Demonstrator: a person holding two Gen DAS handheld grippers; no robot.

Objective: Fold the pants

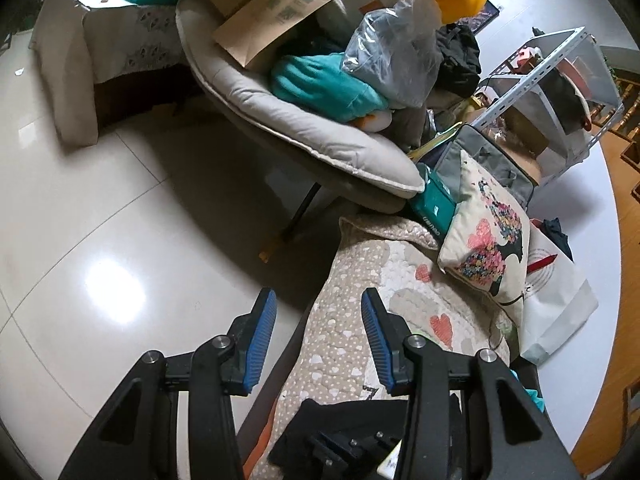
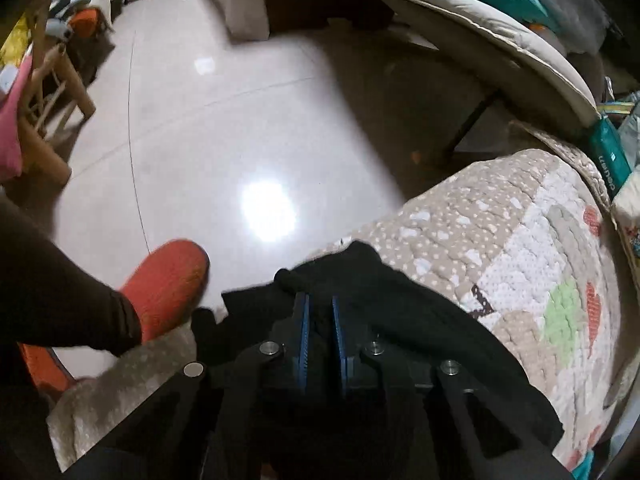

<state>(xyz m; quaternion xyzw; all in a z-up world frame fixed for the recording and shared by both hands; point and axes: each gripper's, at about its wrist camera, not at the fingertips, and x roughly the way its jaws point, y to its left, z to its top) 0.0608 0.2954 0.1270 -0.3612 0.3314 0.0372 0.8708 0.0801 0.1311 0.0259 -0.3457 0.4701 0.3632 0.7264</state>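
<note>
The black pants [image 2: 404, 300] lie bunched on the quilted patchwork cover [image 2: 480, 216] at its near edge, partly hanging over the side. My right gripper [image 2: 320, 300] is shut on a fold of the pants between its blue pads. My left gripper [image 1: 318, 300] is open and empty, held above the quilt's edge [image 1: 344, 320]. A dark piece of the pants [image 1: 340, 420] shows below it, behind the fingers. The rest of the pants is hidden under the gripper bodies.
A padded chair [image 1: 304, 128] piled with boxes, bags and a teal blanket stands ahead. A floral pillow [image 1: 488, 240] and white bag [image 1: 556, 304] sit on the quilt. Glossy tile floor [image 2: 240, 128] lies left. A person's leg and red slipper [image 2: 168, 280] are near the quilt.
</note>
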